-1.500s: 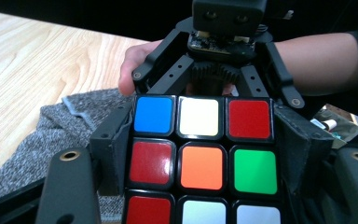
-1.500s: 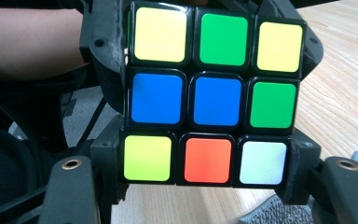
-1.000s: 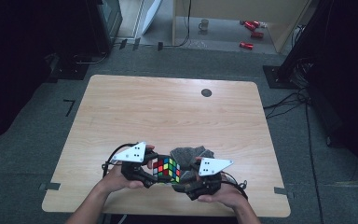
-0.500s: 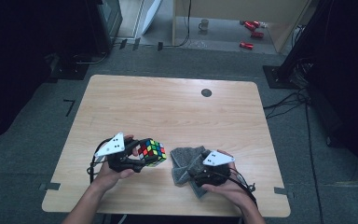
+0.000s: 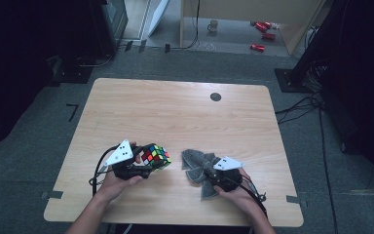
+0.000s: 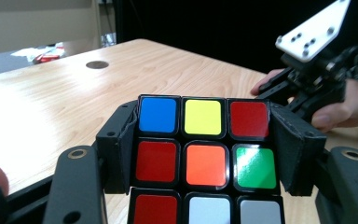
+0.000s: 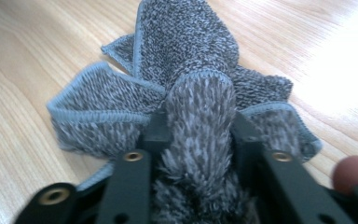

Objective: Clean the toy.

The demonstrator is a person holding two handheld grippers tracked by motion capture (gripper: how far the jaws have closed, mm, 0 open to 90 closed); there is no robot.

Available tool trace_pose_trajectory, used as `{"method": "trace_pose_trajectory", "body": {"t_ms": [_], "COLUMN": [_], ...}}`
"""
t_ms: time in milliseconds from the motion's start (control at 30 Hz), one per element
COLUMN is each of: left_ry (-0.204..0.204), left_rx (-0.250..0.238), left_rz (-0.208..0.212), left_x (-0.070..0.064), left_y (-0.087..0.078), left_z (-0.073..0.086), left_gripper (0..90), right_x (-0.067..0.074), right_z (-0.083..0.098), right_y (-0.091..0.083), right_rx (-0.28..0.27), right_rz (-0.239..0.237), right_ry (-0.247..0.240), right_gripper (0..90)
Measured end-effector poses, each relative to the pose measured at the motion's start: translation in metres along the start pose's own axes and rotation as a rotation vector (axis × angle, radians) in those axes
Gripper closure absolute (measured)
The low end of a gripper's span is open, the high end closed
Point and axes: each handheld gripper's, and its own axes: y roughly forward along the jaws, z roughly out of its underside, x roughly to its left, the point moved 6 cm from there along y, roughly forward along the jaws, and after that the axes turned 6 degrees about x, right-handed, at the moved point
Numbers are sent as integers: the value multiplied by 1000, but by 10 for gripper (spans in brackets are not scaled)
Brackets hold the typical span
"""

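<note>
Left gripper view: our left gripper (image 6: 205,154) clamps the puzzle cube (image 6: 204,158) between both pads. Right gripper (image 7: 198,135) has just been closing and pinches a fold of the grey cloth (image 7: 186,79). Cube and cloth sit near the tabletop's (image 5: 175,112) front edge, apart.

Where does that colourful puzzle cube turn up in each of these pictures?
High view: the multicoloured plastic puzzle cube sits left of centre near the table's front, clamped in the left tool.
Left gripper view: it sits at bottom centre between the black jaws.
Right gripper view: not in it.
Shared landmark: the round dark hole in the wooden tabletop.
</note>
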Motion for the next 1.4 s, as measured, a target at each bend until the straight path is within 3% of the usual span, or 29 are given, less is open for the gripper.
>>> {"method": "trace_pose_trajectory", "body": {"t_ms": [200, 433, 567, 700, 800, 867, 1000, 1067, 1133, 1167, 1267, 1400], "left_ry": [13, 56, 91, 125, 143, 151, 148, 148, 164, 172, 184, 172], "left_rx": [22, 38, 57, 65, 59, 47, 43, 51, 61, 63, 58, 47], "left_rz": [2, 60, 89, 139, 165, 173, 160, 152, 156, 160, 153, 144], "left_x": [-4, -19, -28, -40, -49, -51, -47, -46, -49, -51, -53, -50], "left_y": [9, 20, 27, 33, 35, 34, 31, 32, 35, 35, 34, 31], "left_z": [0, -3, -3, -5, -8, -11, -11, -9, -7, -8, -10, -11], "left_gripper": [352, 352, 352, 351, 351, 351, 352, 352, 352, 352, 352, 352], "right_x": [-4, 10, 21, 34, 42, 43, 37, 38, 47, 50, 53, 41], "right_z": [-15, -44, -58, -71, -73, -69, -56, -58, -66, -68, -69, -57], "right_y": [-10, -40, -59, -71, -68, -58, -38, -42, -53, -56, -56, -40], "right_rx": [-92, -265, -374, -441, -431, -389, -323, -337, -382, -392, -389, -325], "right_rz": [-23, -56, -140, -228, -287, -317, -306, -333, -408, -419, -418, -369], "right_ry": [46, 59, 71, 69, 69, 76, 119, 122, 111, 100, 89, 141], "right_gripper": [739, 740, 739, 738, 738, 739, 739, 739, 739, 739, 739, 739]}}
